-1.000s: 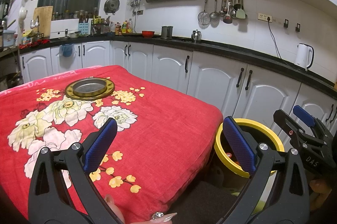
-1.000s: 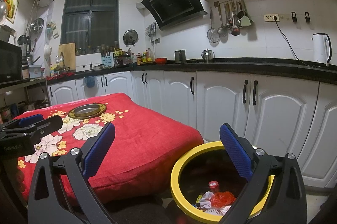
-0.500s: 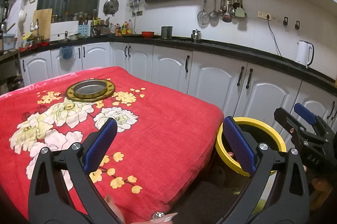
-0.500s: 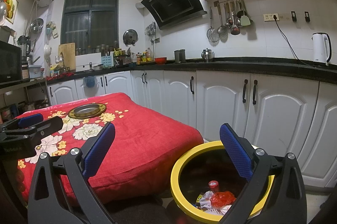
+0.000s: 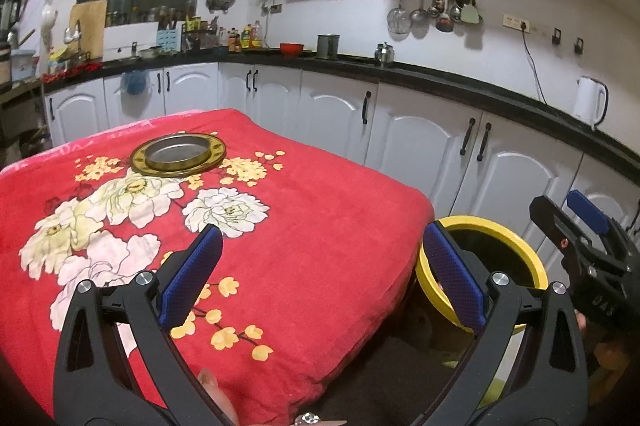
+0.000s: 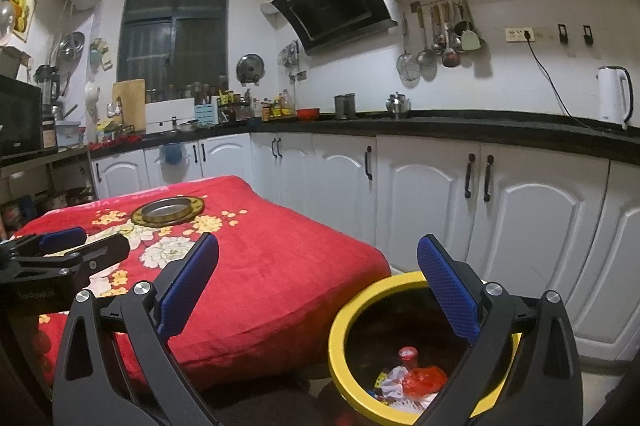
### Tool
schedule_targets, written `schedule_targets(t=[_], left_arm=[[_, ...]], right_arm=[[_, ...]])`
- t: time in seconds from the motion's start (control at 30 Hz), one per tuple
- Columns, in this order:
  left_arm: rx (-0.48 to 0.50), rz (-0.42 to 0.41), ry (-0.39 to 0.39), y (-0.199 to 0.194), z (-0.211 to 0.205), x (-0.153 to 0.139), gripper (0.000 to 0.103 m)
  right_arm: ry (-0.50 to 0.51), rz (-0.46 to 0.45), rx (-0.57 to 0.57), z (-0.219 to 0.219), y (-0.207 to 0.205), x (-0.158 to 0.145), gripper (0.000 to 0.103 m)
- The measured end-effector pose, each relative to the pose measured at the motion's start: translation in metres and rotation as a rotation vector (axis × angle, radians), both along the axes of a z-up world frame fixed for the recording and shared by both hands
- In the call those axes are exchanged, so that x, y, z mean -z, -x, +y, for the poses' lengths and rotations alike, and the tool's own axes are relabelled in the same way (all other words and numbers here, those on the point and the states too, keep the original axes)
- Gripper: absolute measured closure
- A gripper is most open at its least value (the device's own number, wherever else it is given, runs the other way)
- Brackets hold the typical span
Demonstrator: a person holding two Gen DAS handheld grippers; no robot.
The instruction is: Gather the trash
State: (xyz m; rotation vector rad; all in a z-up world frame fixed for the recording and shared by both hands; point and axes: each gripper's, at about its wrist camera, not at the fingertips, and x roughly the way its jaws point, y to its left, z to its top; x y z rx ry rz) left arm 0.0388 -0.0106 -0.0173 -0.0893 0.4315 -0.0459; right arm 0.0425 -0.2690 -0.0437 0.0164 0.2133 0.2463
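Crumpled red and white trash (image 6: 416,380) is lying at the bottom of the round yellow-rimmed black bin (image 6: 340,322).

The bin is standing on the floor just beside the red flower-printed worktop (image 5: 312,226). Both hand-held grippers are hanging spread and gripping nothing: the right hand-held gripper (image 6: 318,286) above the bin, the left hand-held gripper (image 5: 320,276) over the worktop's edge.

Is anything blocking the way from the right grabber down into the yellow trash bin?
Nothing visible does. The right gripper hangs open and empty above the yellow-rimmed bin, whose mouth is uncovered, with trash already at the bottom.
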Motion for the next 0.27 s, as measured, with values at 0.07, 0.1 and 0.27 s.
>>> schedule_targets(t=[0.07,0.1,0.27], left_arm=[[-0.03,0.015,0.014,-0.002,0.009,-0.006,0.011],[-0.06,0.03,0.025,-0.005,0.021,-0.011,0.011],[-0.328,0.052,0.097,-0.002,0.145,-0.043,0.011]], right_arm=[[0.008,-0.007,-0.034,0.007,-0.003,-0.006,0.006],[0.011,-0.01,-0.057,0.013,-0.006,-0.01,0.006],[0.019,0.103,-0.346,0.102,-0.037,-0.036,0.006]])
